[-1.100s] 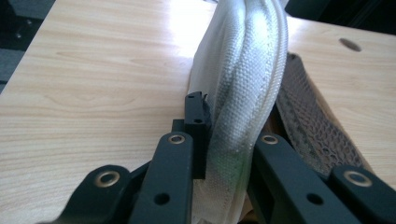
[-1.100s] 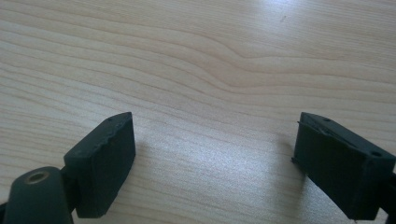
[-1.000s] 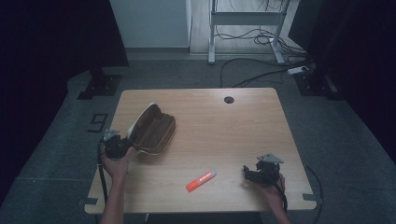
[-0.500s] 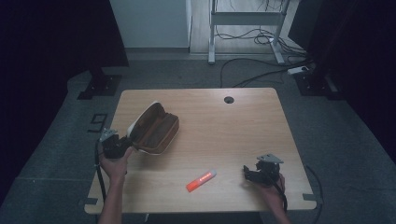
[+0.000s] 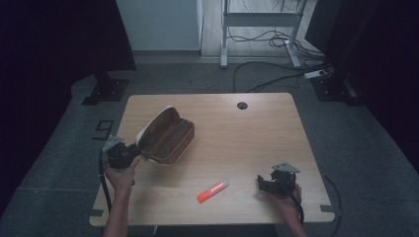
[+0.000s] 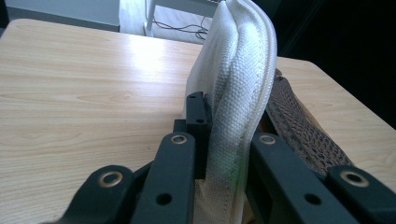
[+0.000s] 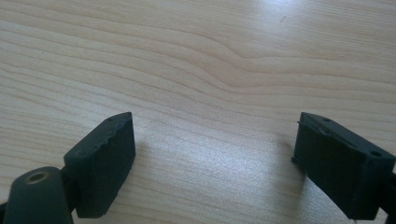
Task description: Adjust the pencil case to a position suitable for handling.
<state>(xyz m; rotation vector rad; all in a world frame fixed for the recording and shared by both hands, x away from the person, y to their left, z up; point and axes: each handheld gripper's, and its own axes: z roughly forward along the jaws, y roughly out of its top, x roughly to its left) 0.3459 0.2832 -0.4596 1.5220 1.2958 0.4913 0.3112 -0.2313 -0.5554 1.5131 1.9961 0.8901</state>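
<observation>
Now the white rim of an opened brown case [image 5: 167, 136] is pinched between the jaws of the left gripper [image 5: 129, 149] at the left side of the table [image 5: 257, 133]. Nearer the front edge, an orange marker [image 5: 213, 190] is seen between the two grippers, apart from both. The right gripper [image 7: 215, 154] is held spread over bare wood.

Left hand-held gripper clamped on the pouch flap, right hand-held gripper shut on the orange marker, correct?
Not quite. The right hand-held gripper is open over bare table, per the right gripper view; the orange marker lies apart. The left hand-held gripper does clamp the pouch flap.
</observation>
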